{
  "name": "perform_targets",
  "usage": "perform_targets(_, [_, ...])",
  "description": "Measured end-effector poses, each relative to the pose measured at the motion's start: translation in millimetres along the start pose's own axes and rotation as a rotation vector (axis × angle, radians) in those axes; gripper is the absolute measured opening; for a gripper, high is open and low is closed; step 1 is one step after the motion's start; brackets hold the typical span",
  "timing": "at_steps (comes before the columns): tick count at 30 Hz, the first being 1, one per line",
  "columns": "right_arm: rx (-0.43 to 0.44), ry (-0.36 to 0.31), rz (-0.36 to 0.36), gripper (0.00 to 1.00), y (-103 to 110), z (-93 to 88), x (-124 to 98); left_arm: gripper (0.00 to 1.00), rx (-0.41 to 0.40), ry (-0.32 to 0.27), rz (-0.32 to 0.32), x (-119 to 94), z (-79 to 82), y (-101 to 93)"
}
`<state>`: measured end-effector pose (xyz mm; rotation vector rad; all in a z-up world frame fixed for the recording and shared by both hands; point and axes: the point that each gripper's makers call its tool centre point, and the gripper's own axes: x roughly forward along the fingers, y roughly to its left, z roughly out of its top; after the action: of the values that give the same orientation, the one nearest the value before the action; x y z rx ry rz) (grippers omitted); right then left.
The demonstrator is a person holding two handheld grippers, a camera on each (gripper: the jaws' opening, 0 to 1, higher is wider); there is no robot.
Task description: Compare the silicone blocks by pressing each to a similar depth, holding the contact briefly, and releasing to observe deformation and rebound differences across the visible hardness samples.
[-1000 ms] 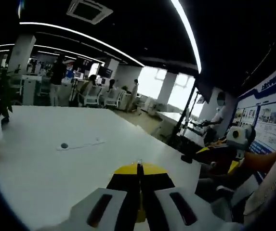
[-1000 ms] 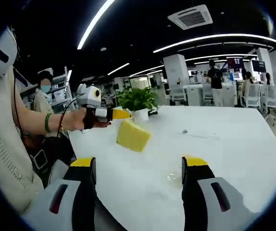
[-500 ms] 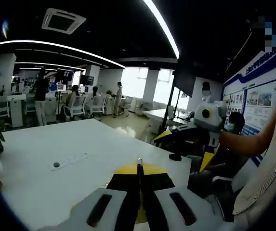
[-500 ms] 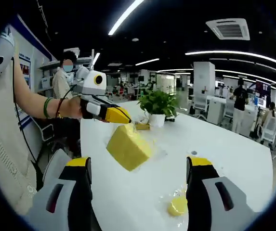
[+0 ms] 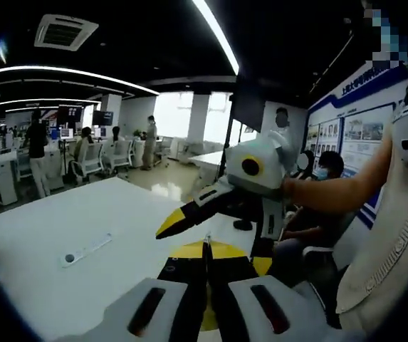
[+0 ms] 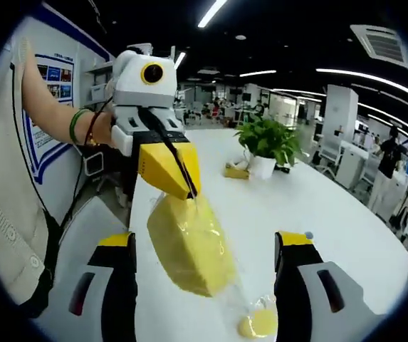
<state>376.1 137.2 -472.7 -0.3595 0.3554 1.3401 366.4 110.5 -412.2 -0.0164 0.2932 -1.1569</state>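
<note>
Jaws of the right gripper (image 6: 202, 249) rose wide apart from the bottom of the right gripper view, released and gripping nothing. Between them, slightly left of centre, hung a large yellow silicone block (image 6: 188, 244), seemingly inside a clear bag. The left gripper (image 6: 187, 192), held by a hand (image 6: 102, 130) with a green wristband, pinched the block's top with its yellow tips clenched together. Lower down, near the right jaw, a small round yellow sample (image 6: 256, 325) lay on the white table (image 6: 317, 206). Farther back stood a potted plant (image 6: 268, 148) beside a small yellow item (image 6: 236, 171).

From the left gripper view, the left gripper's (image 5: 206, 246) jaws met in a thin line. Beyond them the right gripper (image 5: 221, 210) reached in from the right above the table (image 5: 82, 228). Office chairs and people (image 5: 36, 146) filled the distance.
</note>
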Motion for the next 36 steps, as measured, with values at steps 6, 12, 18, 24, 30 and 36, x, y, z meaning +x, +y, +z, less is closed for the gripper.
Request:
perform_targets(6, [-0.001,0.039,0.07,0.67,5.2,-8.8,13.6,0.0,0.046,0.017,-0.075,3.9,2.8,-11.7])
perform_targets(12, [0.009,0.069,0.136,0.53,12.8,-16.7,18.8,0.0,0.08,0.02,-0.115,4.8,5.2,-13.1])
perform_targets(18, [-0.003,0.076,0.148,0.43,14.2,-19.2,20.4,0.0,0.092,0.031,-0.135,4.5,2.4,-13.0])
perform_targets(24, [-0.034,0.089,0.13,0.3,11.8,-19.7,19.9,0.0,0.124,0.045,-0.152,2.5,-0.5,-17.2])
perform_targets(30, [-0.093,0.095,0.09,0.21,13.7,-17.6,17.3,0.0,0.144,0.056,-0.161,-0.9,-2.6,-21.5])
perform_targets(36, [-0.075,0.114,0.089,0.13,16.3,-15.2,15.3,0.0,0.174,0.058,-0.157,-2.2,0.3,-26.0])
